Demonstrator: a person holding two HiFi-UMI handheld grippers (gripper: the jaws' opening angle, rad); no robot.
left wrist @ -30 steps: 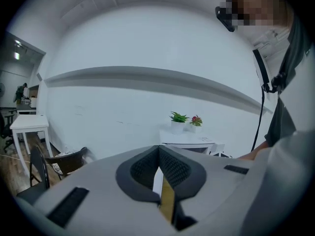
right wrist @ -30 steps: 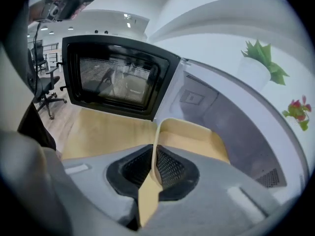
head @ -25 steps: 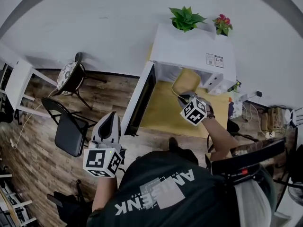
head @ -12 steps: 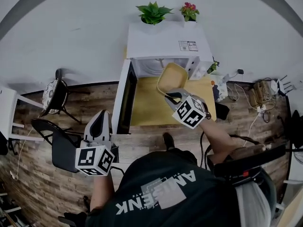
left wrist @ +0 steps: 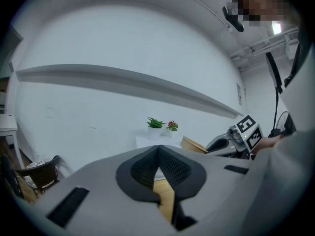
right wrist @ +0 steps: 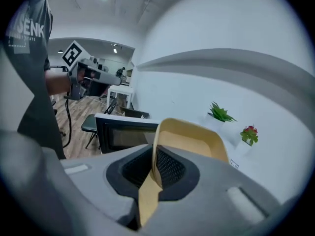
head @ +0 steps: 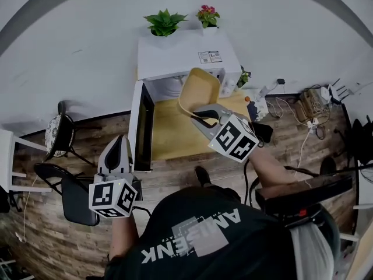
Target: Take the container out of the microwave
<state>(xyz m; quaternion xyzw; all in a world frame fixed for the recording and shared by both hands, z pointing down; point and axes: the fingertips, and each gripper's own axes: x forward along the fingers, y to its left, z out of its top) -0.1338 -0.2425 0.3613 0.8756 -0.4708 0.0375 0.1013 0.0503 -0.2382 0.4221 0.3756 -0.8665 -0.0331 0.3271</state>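
The container [head: 200, 92] hangs tilted in the air just outside the microwave's [head: 183, 54] open front, above the yellow desk [head: 169, 134]. The right claw [head: 202, 116] pinches its near rim, pads narrow on the thin wall. The door [head: 143, 124] stands swung out to the left. The left claw [head: 120, 142], pads together and empty, is near that door. A green plant [head: 165, 22] and a flowering plant [head: 207, 15] sit on the microwave.

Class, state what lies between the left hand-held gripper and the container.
In the head view, the microwave's open door stands between the left hand-held gripper and the container, with bare yellow tabletop past it.
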